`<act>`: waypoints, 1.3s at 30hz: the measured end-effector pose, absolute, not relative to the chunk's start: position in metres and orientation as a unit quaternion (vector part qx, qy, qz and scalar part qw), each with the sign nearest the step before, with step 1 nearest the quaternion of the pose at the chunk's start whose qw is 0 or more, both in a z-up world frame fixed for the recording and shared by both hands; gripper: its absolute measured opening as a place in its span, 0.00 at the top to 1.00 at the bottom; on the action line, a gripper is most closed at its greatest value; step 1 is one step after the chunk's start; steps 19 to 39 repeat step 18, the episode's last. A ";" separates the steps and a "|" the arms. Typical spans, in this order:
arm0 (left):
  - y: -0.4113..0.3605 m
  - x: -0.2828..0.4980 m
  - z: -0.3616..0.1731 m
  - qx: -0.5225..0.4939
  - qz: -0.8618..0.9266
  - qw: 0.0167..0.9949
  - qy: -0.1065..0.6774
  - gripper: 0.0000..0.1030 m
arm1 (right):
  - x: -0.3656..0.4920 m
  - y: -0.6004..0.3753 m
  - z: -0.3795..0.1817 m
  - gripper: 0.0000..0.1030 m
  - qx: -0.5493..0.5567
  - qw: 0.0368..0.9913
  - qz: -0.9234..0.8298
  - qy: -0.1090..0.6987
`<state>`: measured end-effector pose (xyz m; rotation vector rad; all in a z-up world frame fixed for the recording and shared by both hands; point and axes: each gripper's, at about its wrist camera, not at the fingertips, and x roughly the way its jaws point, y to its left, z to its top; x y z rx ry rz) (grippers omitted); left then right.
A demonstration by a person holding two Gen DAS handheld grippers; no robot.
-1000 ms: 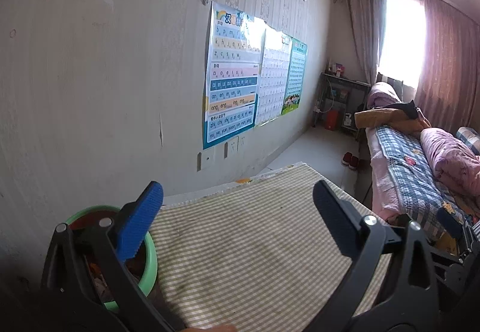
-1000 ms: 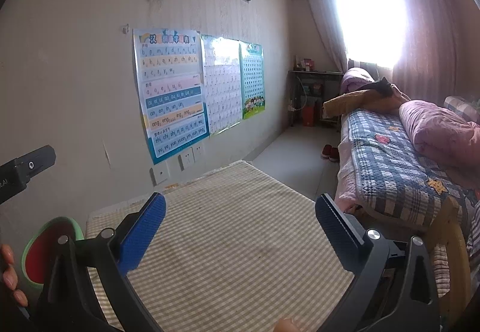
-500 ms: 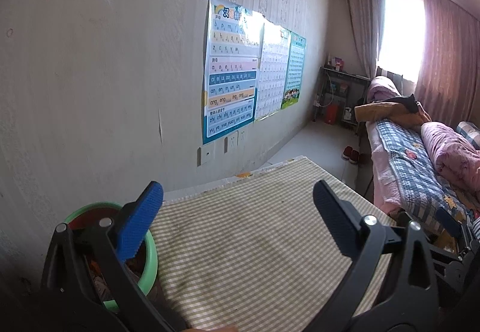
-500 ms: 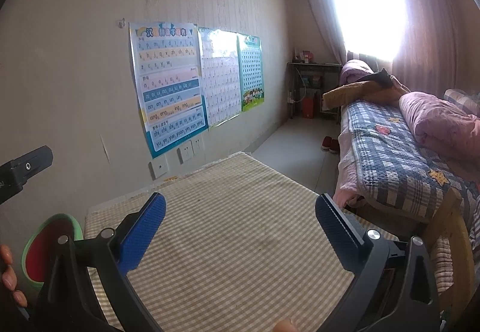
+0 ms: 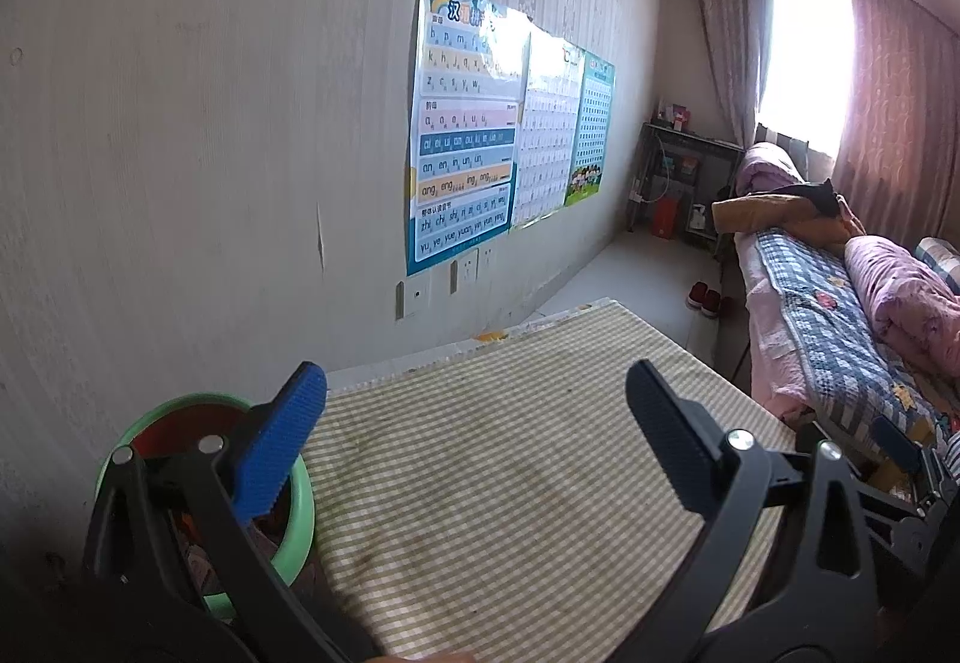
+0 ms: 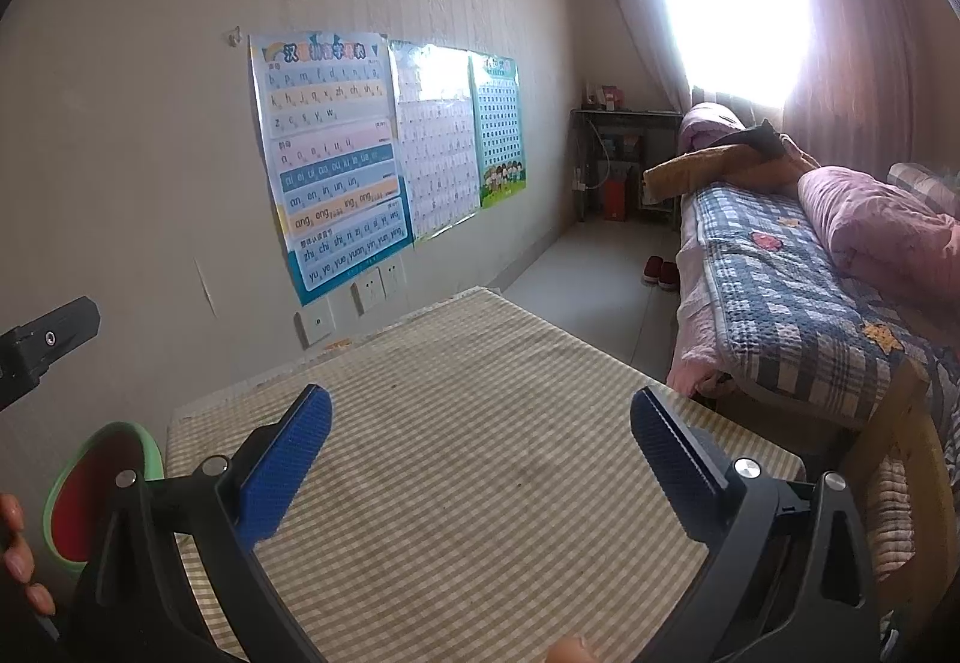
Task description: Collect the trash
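Checked cloth covers the surface [image 6: 480, 453]; green bin [image 5: 300, 507] stands at its left edge, against the wall. Bed [image 6: 780, 303] right. Left gripper [image 5: 474, 429] and right gripper [image 6: 480, 441]: jaws wide, empty.

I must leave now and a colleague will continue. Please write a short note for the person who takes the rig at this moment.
Left gripper: open, holds nothing.
Right gripper: open, holds nothing.
Both hover over the checkered tablecloth.
Green bin: stands at the table's left edge by the wall; some trash lies inside.
Done: no trash visible on the cloth.
Left: check the parts hidden by the grippers; otherwise the job looks finished.
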<state>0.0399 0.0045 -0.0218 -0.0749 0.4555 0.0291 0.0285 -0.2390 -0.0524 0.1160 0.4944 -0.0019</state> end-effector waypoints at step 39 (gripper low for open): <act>0.036 0.045 -0.094 -0.026 0.003 0.933 0.359 0.05 | 0.122 -0.328 -0.141 0.07 0.112 0.911 -0.125 0.377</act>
